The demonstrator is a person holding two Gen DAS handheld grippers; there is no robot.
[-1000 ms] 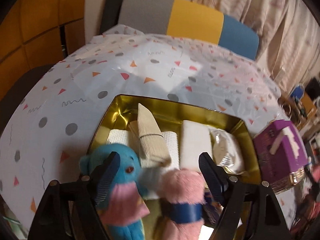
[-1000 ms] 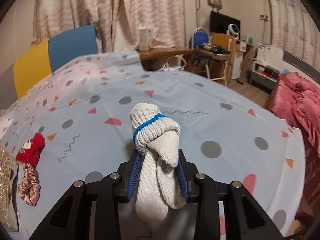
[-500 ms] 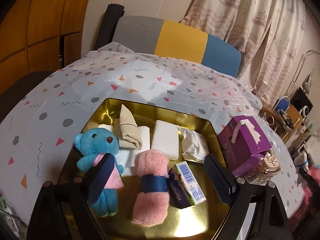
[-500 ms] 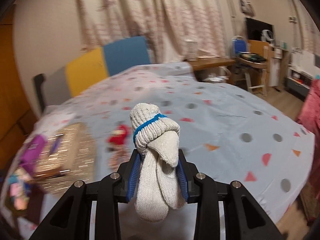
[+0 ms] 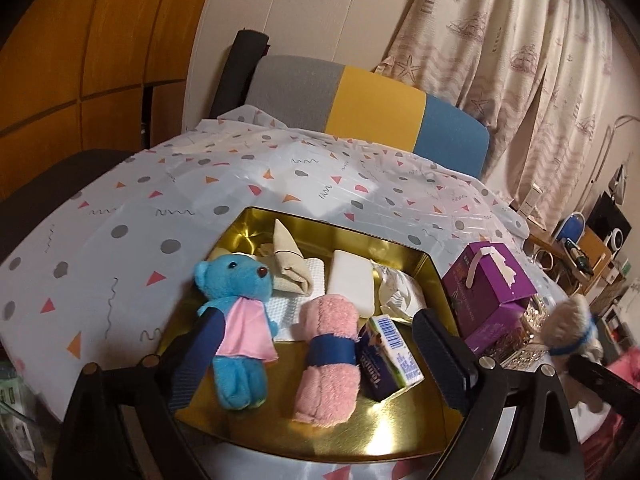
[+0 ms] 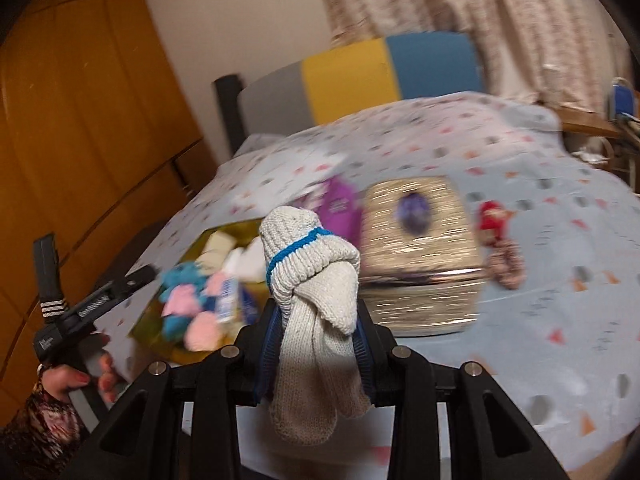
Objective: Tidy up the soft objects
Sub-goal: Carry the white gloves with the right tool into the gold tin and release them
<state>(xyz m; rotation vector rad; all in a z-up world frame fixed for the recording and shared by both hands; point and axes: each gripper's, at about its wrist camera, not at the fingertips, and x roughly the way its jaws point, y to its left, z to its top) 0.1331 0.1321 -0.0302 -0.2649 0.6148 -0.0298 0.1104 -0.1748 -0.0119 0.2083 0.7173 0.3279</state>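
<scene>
Carrying sock (image 6: pixel 310 304) | right fingers (image 6: pixel 267 346) pinched its folded middle | light, limp, held firm | left fingers (image 5: pixel 192 364) spread, empty over tin (image 5: pixel 434 280)

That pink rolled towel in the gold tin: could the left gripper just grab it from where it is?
Probably yes. The left gripper is open and empty, its jaws spread either side of the pink rolled towel, with nothing lying over it in the gold tin. The blue teddy and a small carton crowd its sides, though.
</scene>
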